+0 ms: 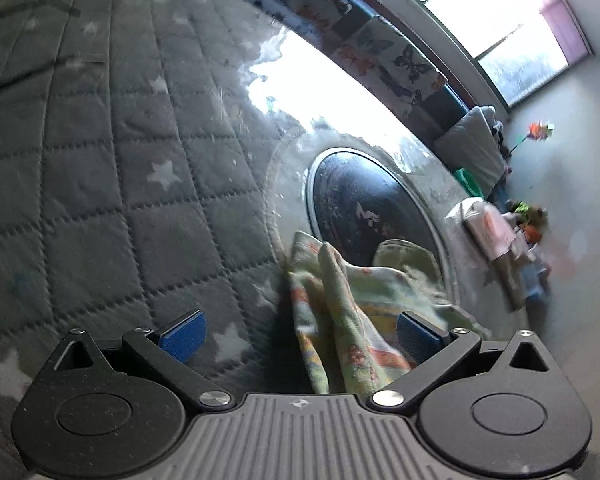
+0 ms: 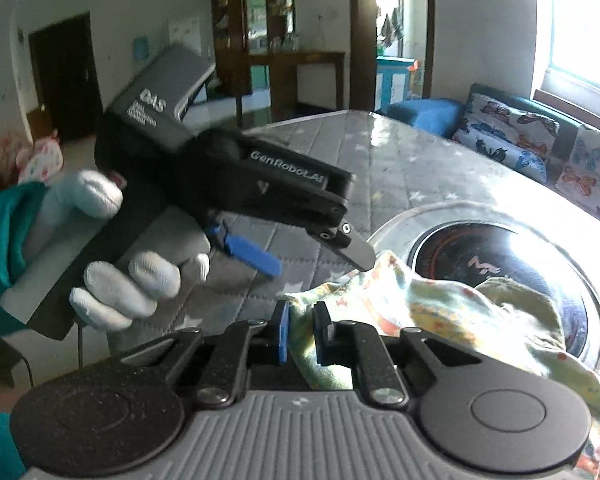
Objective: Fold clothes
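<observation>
A small pale green patterned garment hangs bunched over the table with the grey quilted star cover under glass. My right gripper is shut on a fold of the garment and holds it up. My left gripper is open, its blue pads wide apart, with the cloth hanging between them nearer the right pad. In the right wrist view the left gripper hovers just above the garment's top edge, held by a white-gloved hand.
A round black cooker plate is set into the table behind the garment. A butterfly-print sofa stands along the window wall. Folded cloth and toys lie at the table's far end.
</observation>
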